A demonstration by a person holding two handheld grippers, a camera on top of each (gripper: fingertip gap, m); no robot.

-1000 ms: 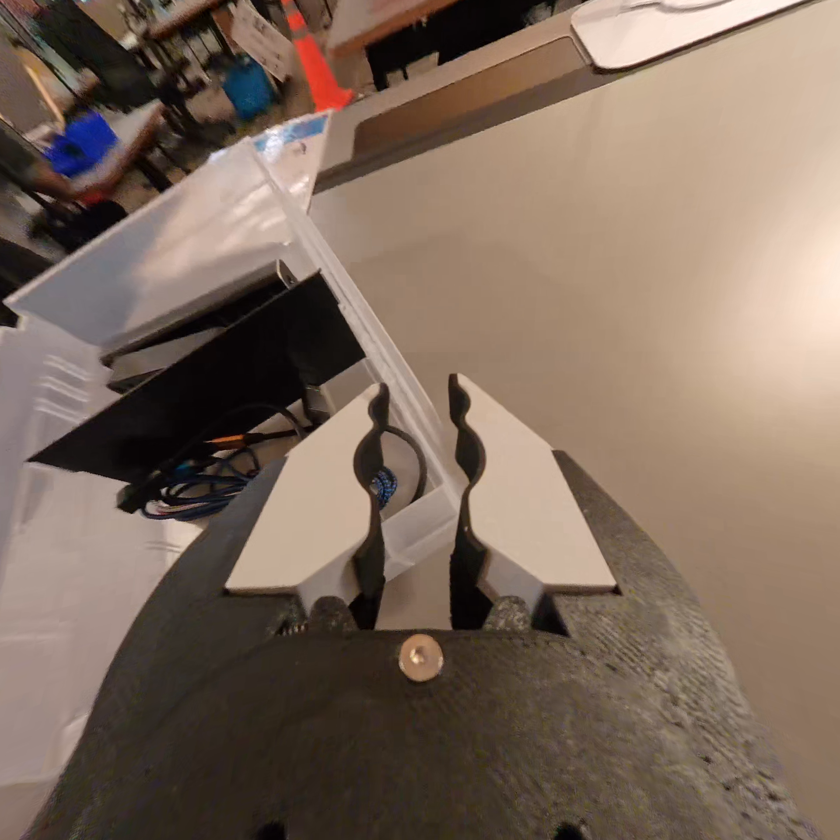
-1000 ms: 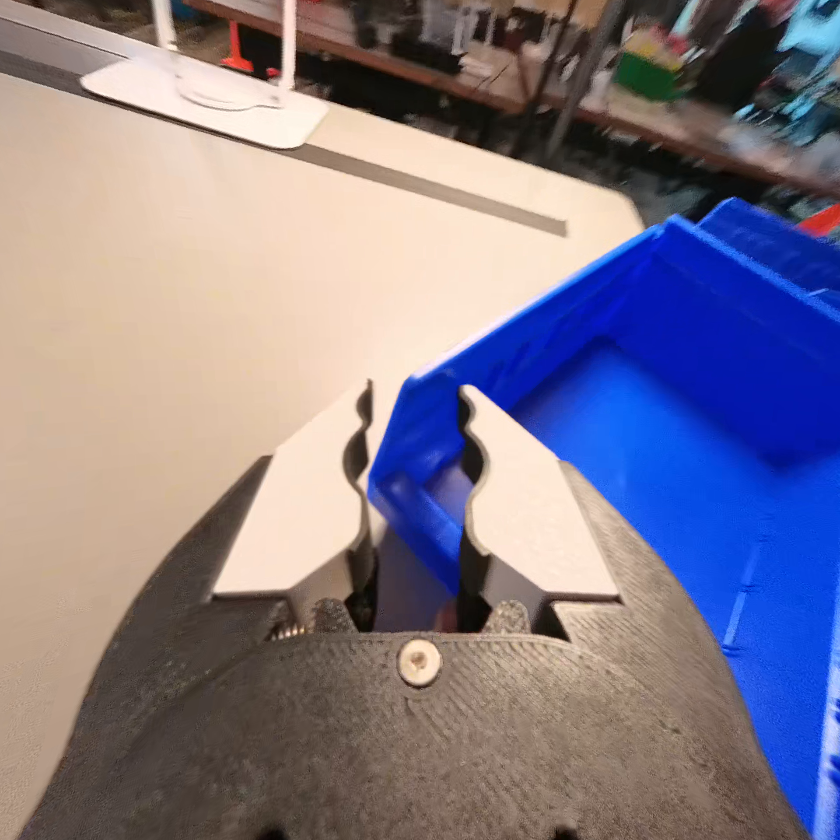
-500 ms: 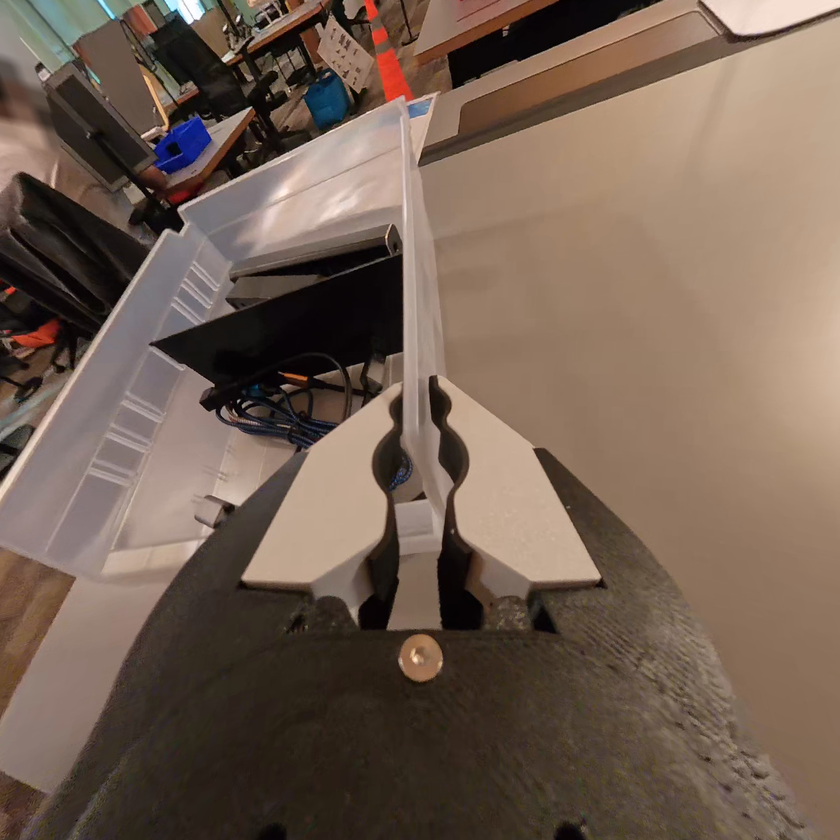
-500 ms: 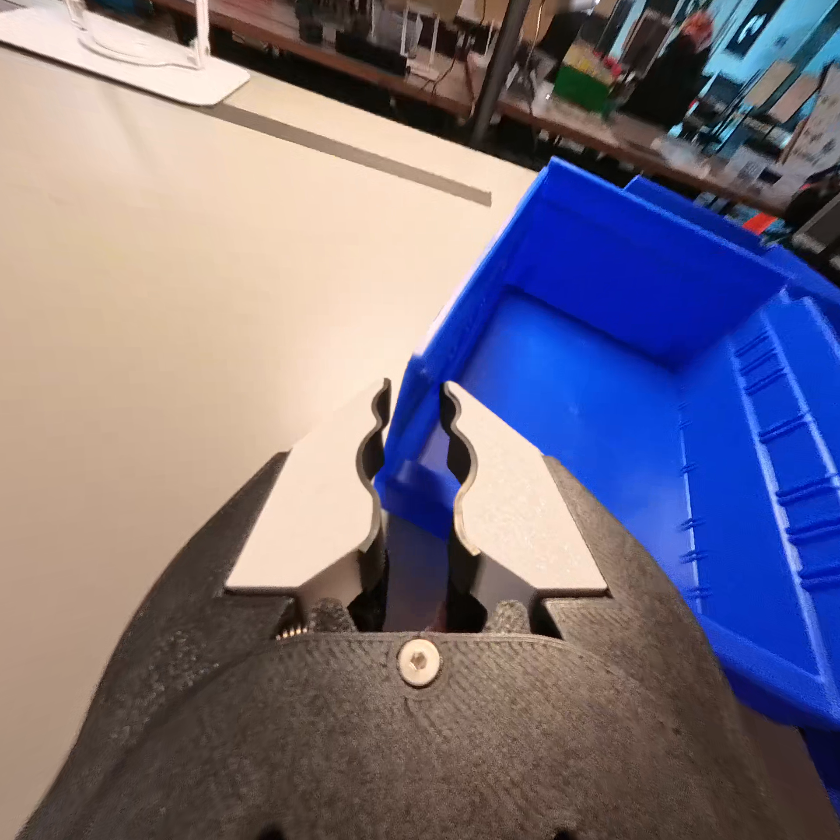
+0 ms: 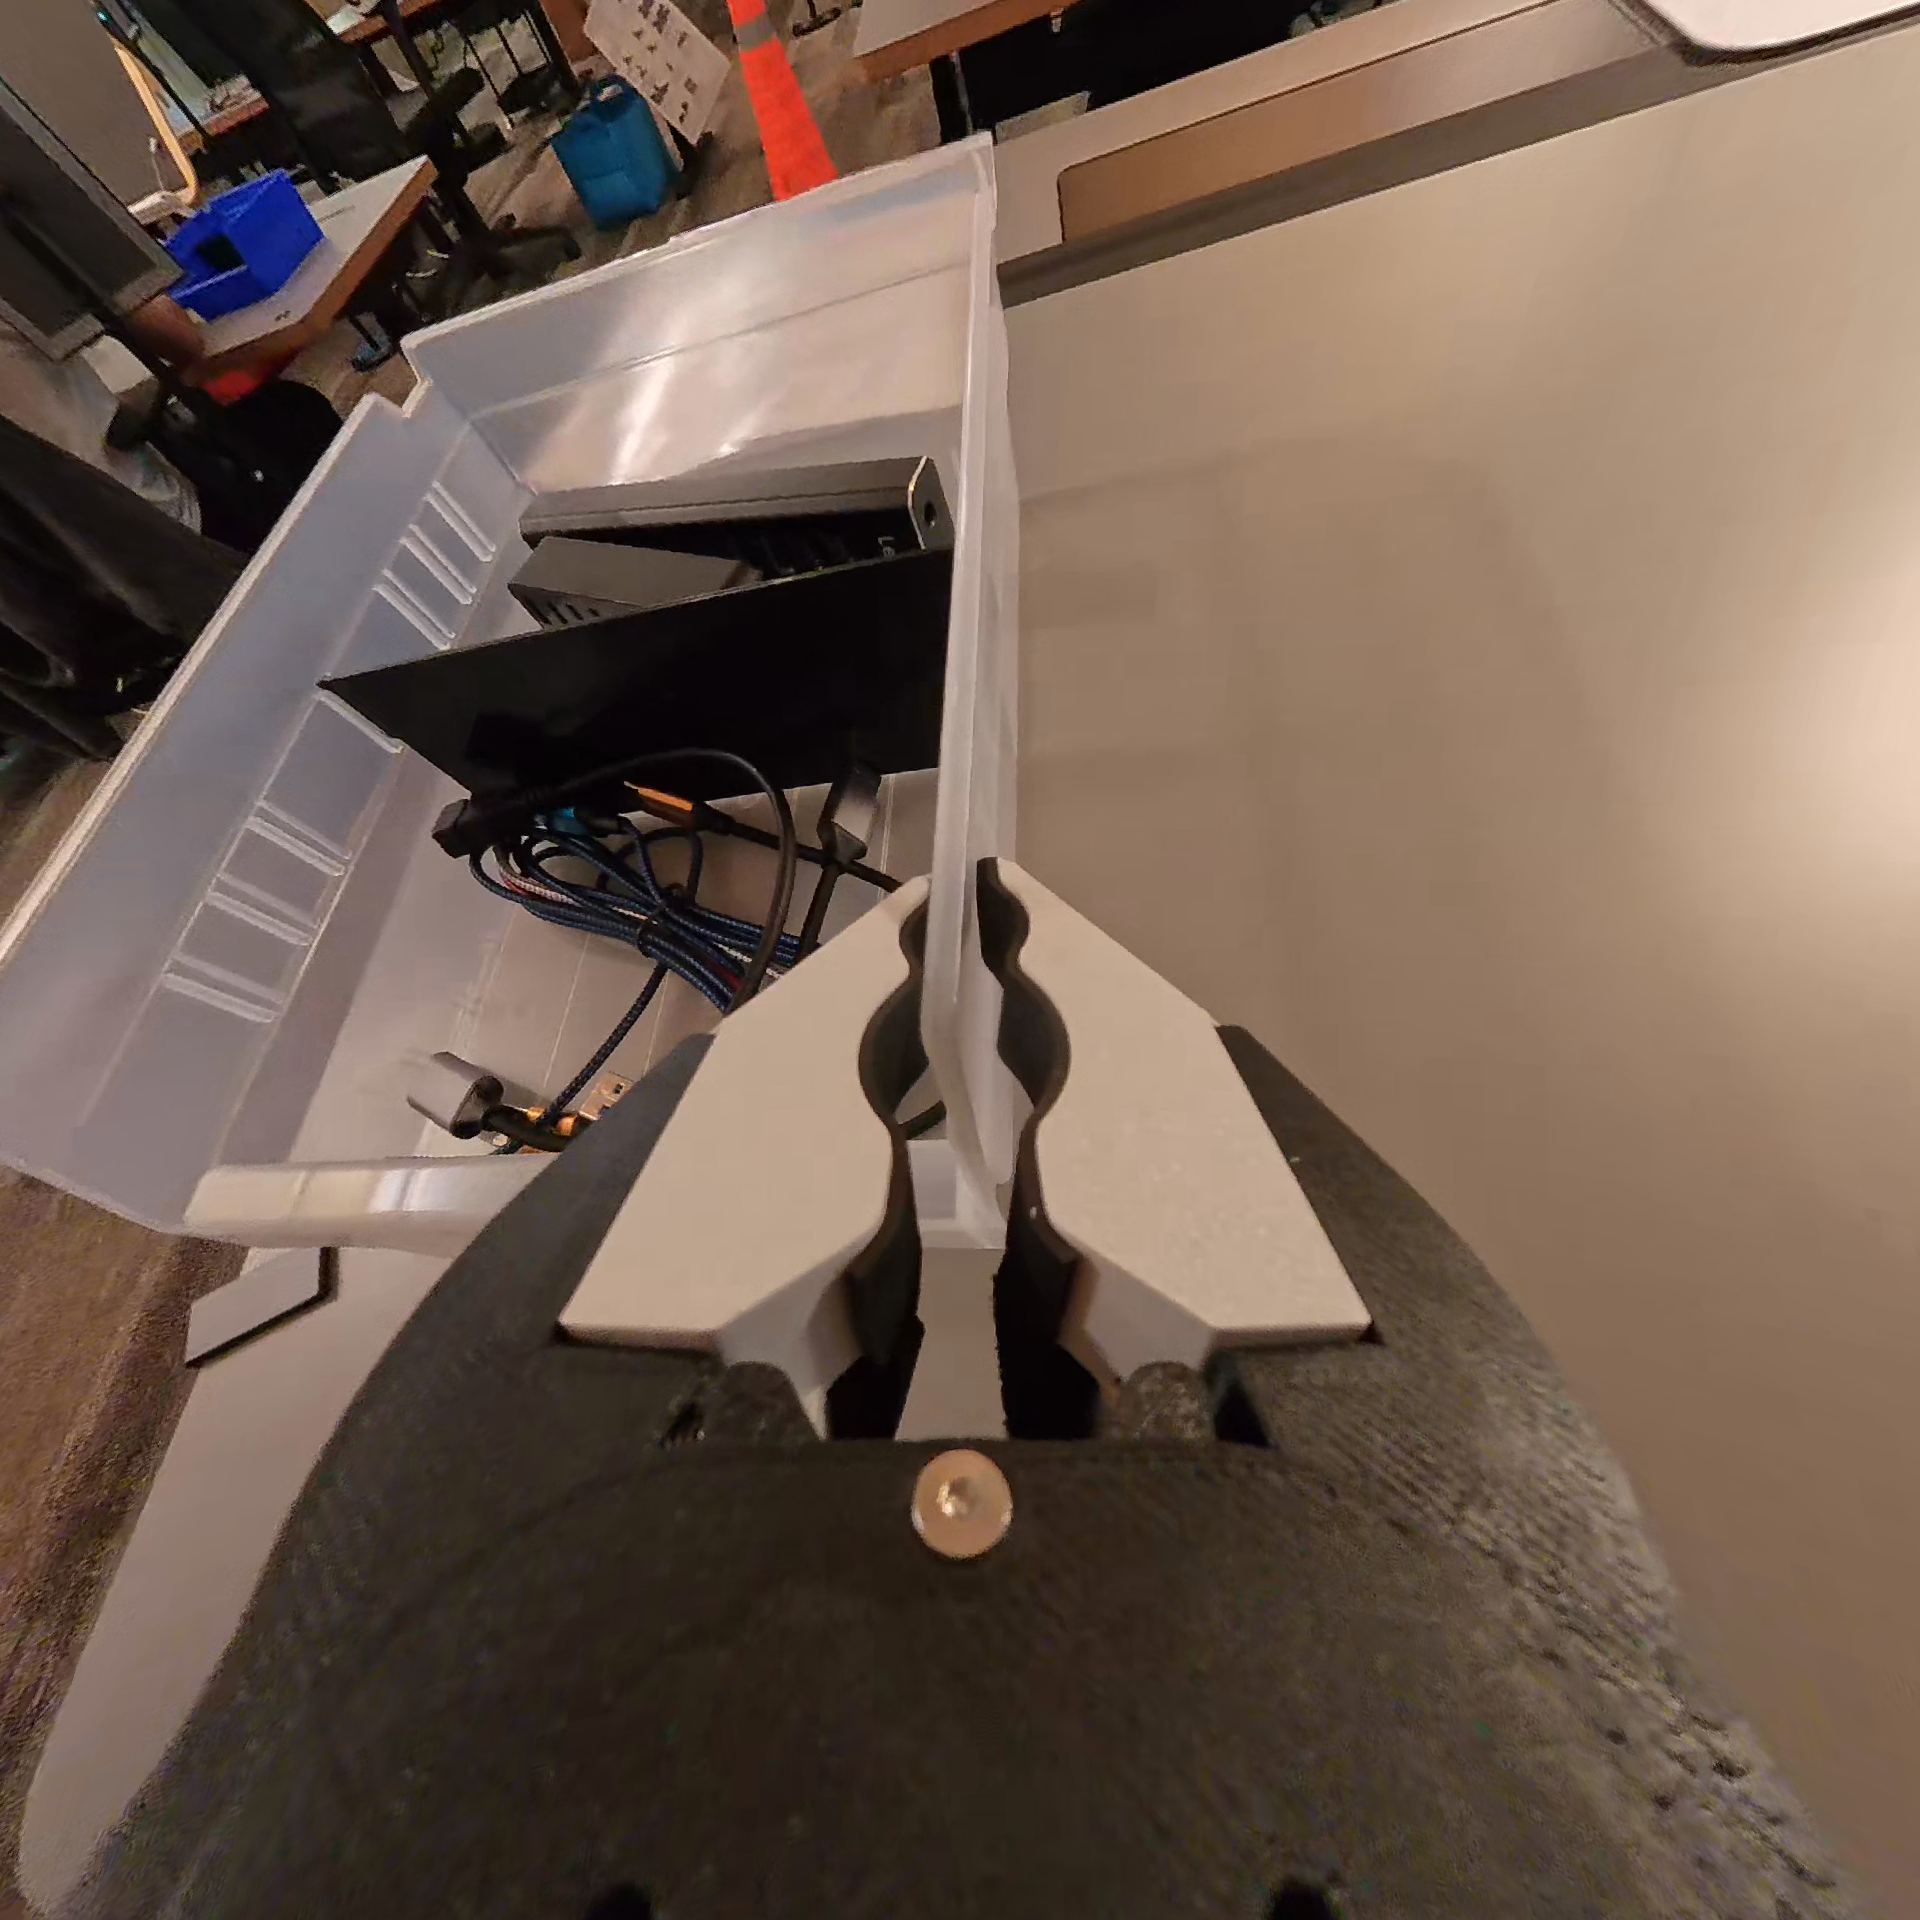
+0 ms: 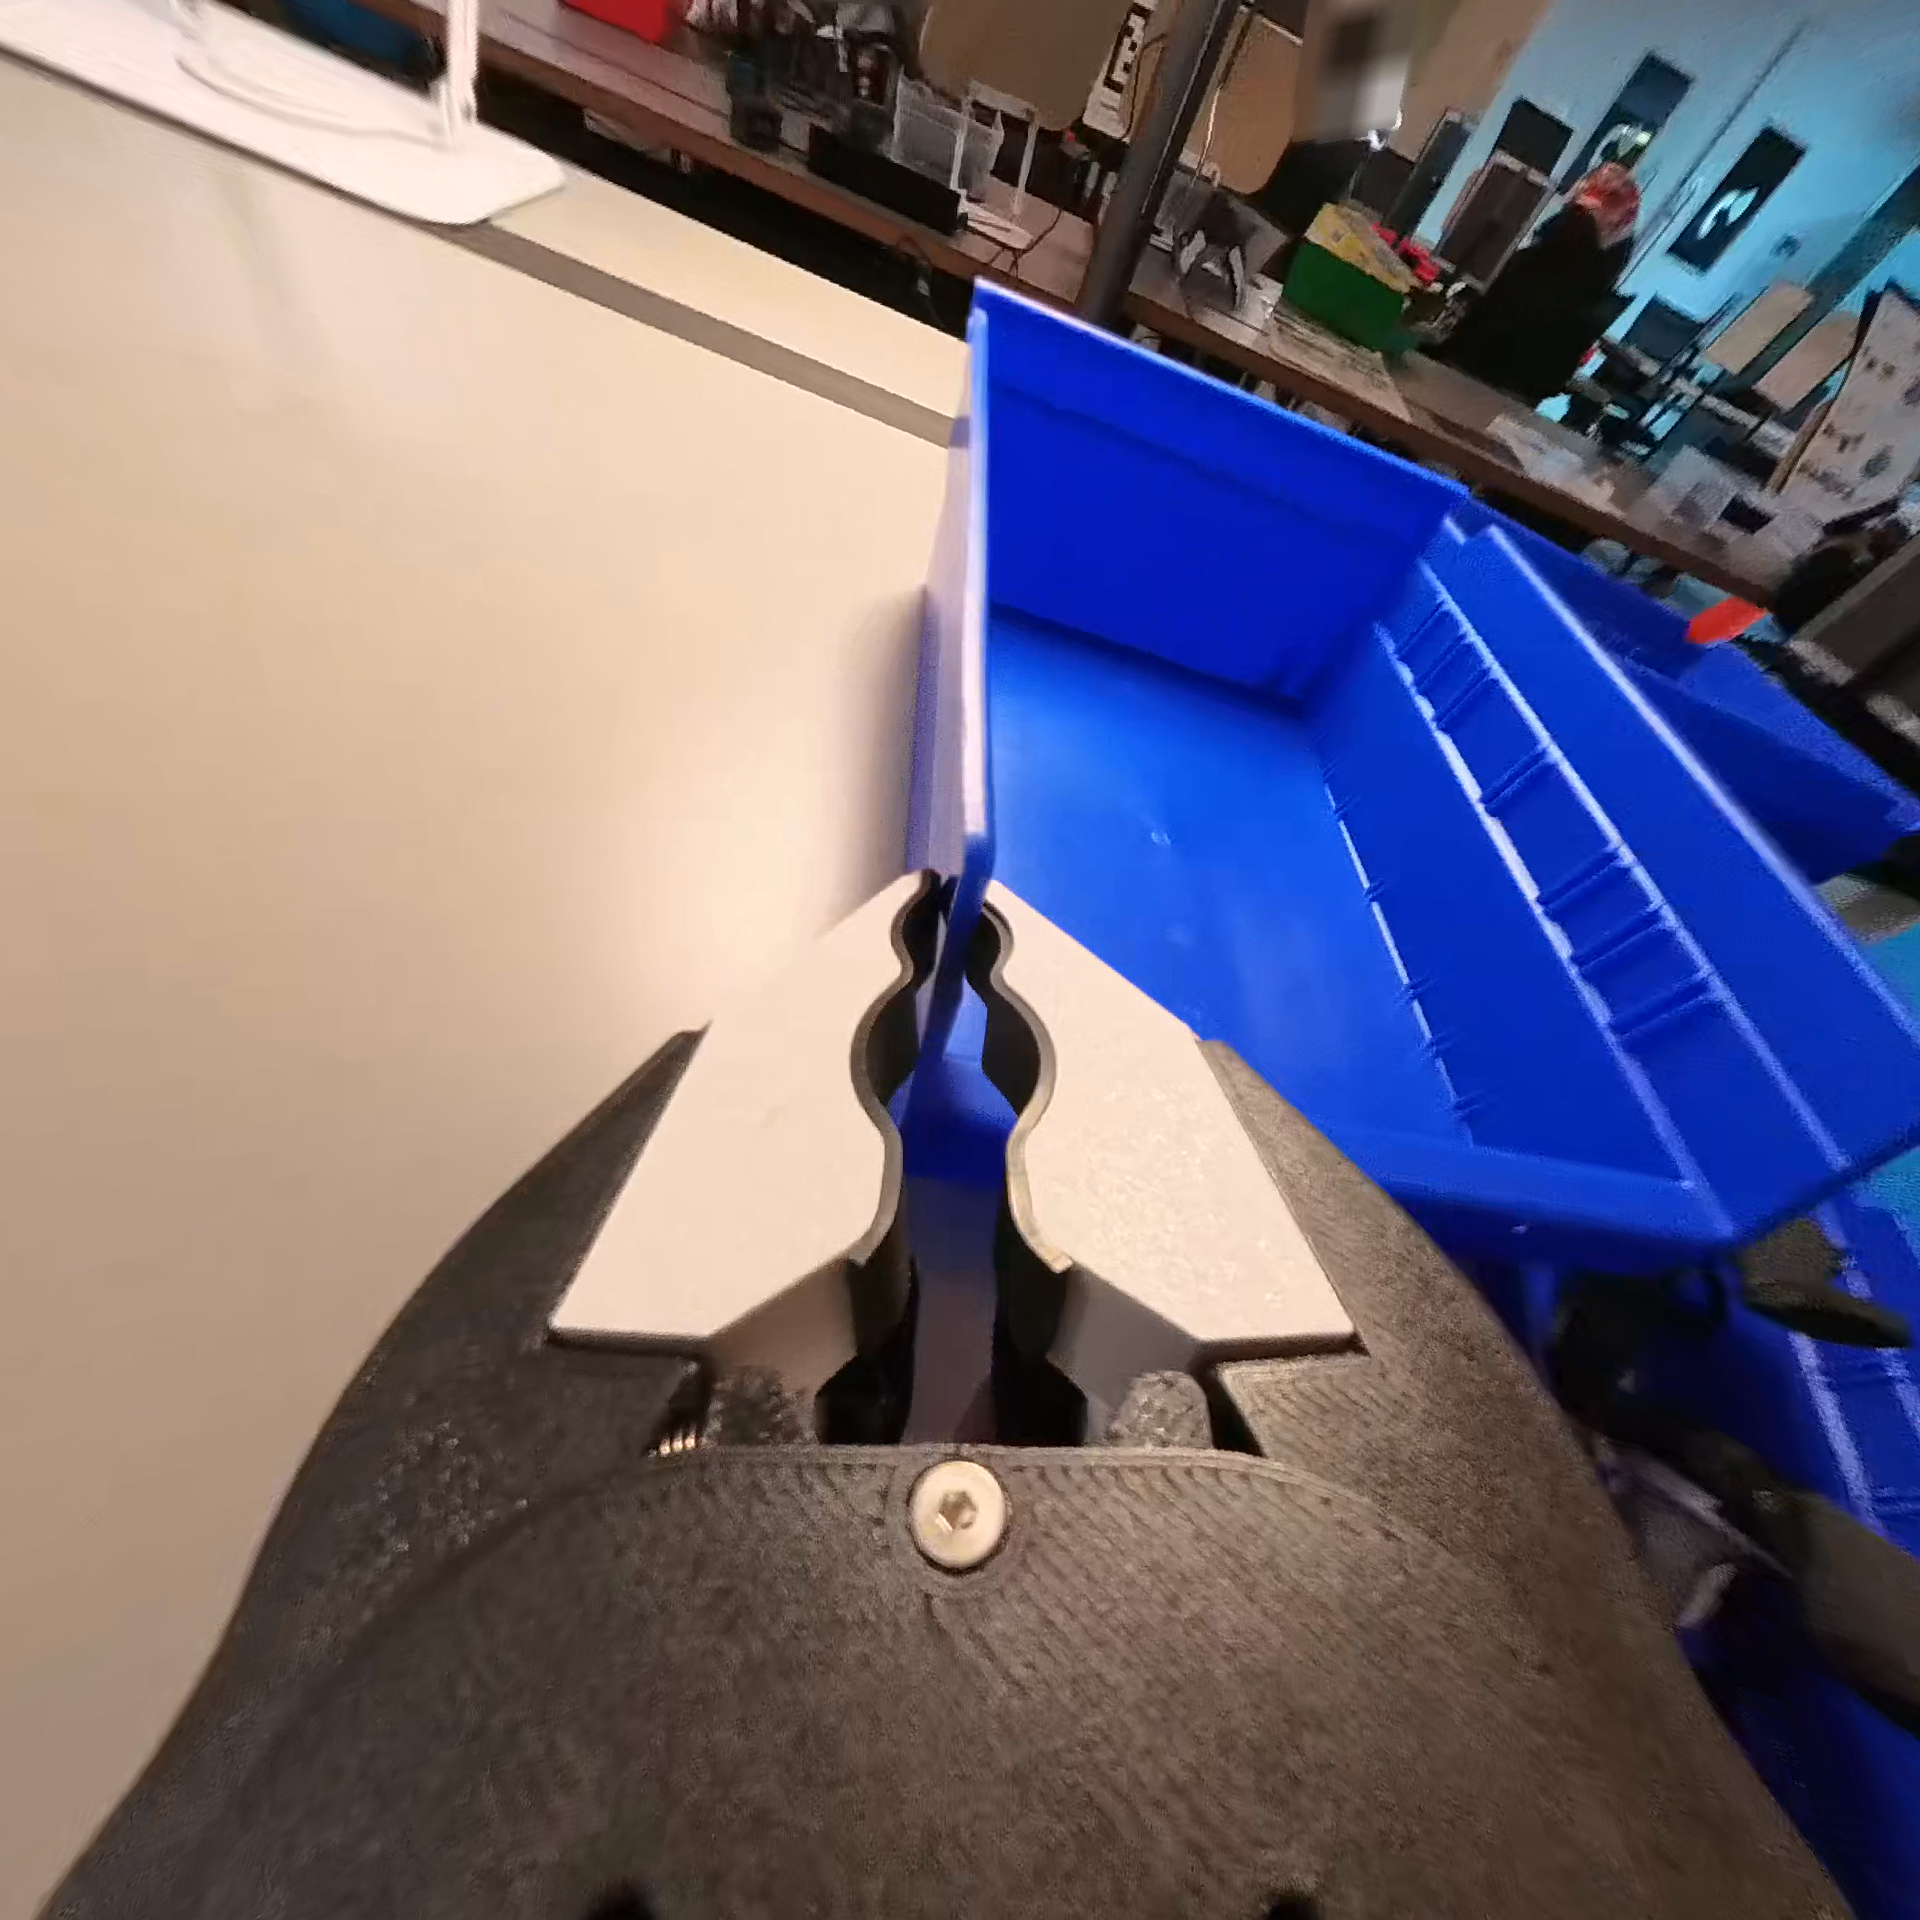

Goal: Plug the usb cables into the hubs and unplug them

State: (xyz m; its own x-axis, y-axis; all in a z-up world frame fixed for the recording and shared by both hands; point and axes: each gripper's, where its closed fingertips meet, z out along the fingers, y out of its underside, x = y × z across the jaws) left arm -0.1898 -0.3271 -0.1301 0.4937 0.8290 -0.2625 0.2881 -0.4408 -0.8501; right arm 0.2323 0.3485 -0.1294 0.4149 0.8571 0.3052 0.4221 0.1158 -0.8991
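The left gripper (image 5: 961,894) is clamped on the right-hand wall of a clear plastic bin (image 5: 260,852), the thin translucent wall pinched between its two white fingers (image 5: 790,1122). A second ago those fingers stood apart with the bin's near corner loose between them; half a second ago they had closed on the wall, and now the grip is the same, with the bin seen more squarely and more of its inside in view. Inside the bin, just left of the gripper and beyond it, lies a tangle of usb cables (image 5: 644,904), blue braided and black, with a grey plug (image 5: 452,1091) and an orange-tipped one near the bin's near edge. Farther in, dark hubs (image 5: 727,520) lean against the far wall, with a black flat panel (image 5: 665,696) tilted over the cables in front of them. The bin sits at the left edge of a beige table (image 5: 1455,831).

The right gripper (image 6: 956,899) is clamped on the left-hand wall of a blue bin (image 6: 1247,883), the wall running straight out from between its fingertips. A second ago its fingers were apart astride the bin's near corner, and half a second ago they were narrower yet not closed. No cable or hub shows in the visible part of the blue bin. A second blue bin (image 6: 1787,748) shows behind and to the right, and the beige table spreads to the left.
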